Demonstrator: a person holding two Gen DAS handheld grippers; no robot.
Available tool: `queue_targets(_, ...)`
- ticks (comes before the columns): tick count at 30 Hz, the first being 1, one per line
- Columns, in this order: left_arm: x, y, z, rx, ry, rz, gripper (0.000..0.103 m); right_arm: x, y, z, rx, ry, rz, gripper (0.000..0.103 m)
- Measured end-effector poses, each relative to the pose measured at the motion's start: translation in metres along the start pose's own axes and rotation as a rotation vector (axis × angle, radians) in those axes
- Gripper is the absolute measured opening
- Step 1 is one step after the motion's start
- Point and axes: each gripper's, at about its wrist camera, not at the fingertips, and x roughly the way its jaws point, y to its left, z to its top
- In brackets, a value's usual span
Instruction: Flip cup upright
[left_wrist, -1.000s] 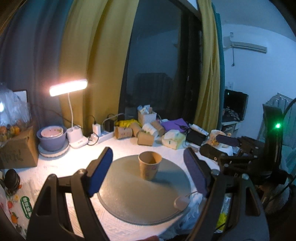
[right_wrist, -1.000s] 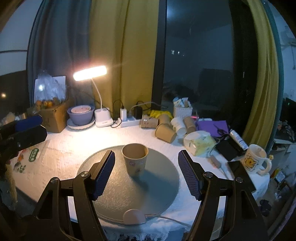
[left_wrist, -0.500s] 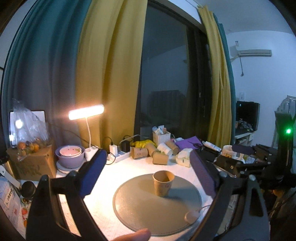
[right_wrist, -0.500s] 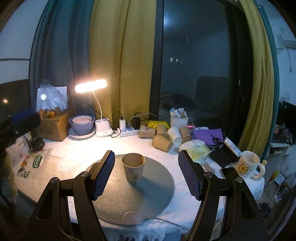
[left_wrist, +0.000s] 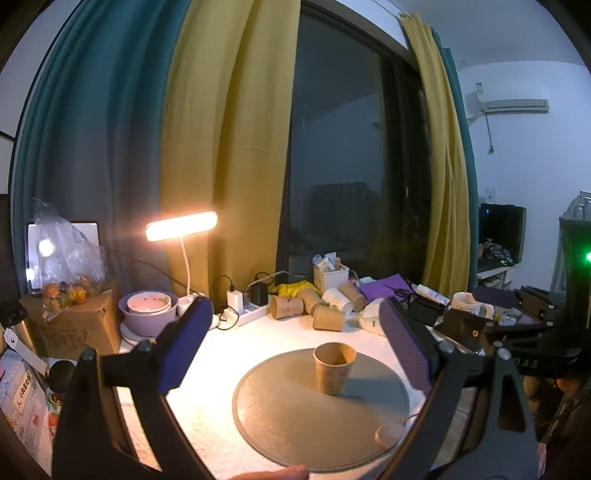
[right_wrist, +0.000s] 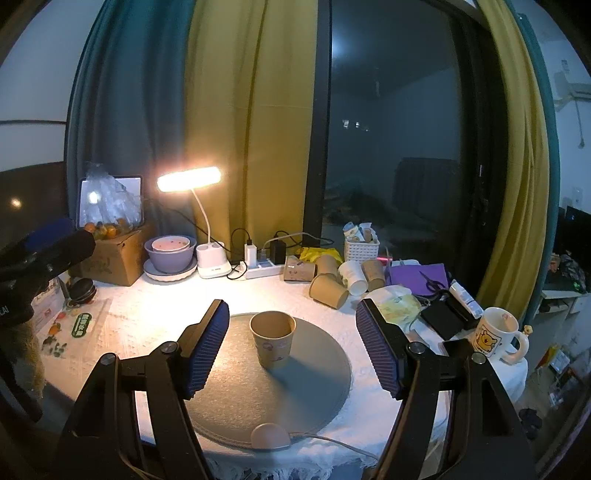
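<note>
A brown paper cup (left_wrist: 334, 367) stands upright, mouth up, on a round grey mat (left_wrist: 291, 413); it also shows in the right wrist view (right_wrist: 273, 343) on the same mat (right_wrist: 295, 391). My left gripper (left_wrist: 295, 343) is open and empty, held back from the cup and above the mat. My right gripper (right_wrist: 291, 347) is open and empty, its pads either side of the cup's line but nearer the camera, not touching it. The right gripper's body shows at the right of the left wrist view (left_wrist: 495, 328); the left gripper's tip shows at the left of the right wrist view (right_wrist: 51, 247).
Behind the mat lie several paper cups (right_wrist: 328, 277) on their sides, a power strip (right_wrist: 258, 269), a lit desk lamp (right_wrist: 190, 179), a purple bowl (right_wrist: 170, 253) and a cardboard box (right_wrist: 114, 258). A yellow-print mug (right_wrist: 495, 334) stands at right. A small round device (right_wrist: 269, 435) sits at the mat's front edge.
Both grippers have drawn back and risen from the table, so the cup and mat look smaller and farther. The cup has stayed upright in place.
</note>
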Motion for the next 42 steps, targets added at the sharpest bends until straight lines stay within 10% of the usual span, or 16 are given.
queue_targets(42, 0.0012, -0.0058, -0.0019, -0.013, 0.033, -0.02, 0.093, 0.001, -0.0001, -0.0007, 0.002, 0.002, 0.001, 0.075)
